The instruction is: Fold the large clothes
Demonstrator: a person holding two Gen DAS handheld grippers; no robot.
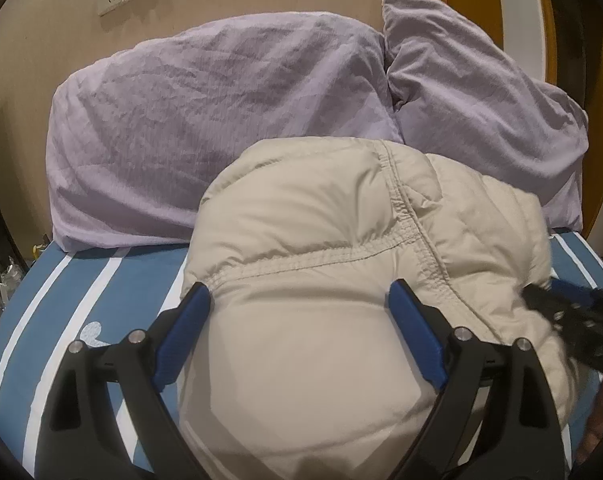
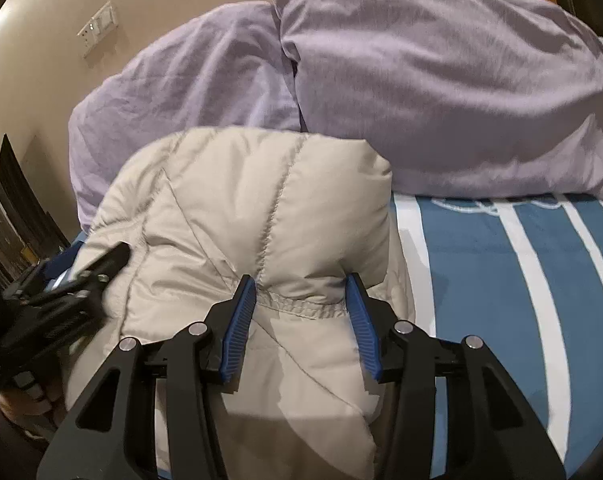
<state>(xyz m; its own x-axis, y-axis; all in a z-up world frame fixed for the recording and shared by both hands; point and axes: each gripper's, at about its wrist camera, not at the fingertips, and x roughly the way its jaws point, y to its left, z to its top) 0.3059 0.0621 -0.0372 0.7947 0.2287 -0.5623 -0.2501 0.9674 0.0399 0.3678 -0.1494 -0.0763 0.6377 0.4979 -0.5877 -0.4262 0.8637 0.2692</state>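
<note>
The beige jacket (image 1: 321, 280) is lying bundled on the bed (image 2: 501, 280). The left gripper (image 1: 301, 300) is standing wide apart over it; the right gripper (image 2: 301, 292) is straddling a puffy fold, half apart, maybe not pinching. It should be squeezing the seam firmly before lifting.

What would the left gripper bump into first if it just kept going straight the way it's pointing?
Most likely the puffy beige jacket: the left gripper points slightly downward with its jaws spread wide over the jacket's quilted bulk. The lilac pillows lie beyond, against the wall. Whether the gripper already touches the fabric is hard to tell.
</note>
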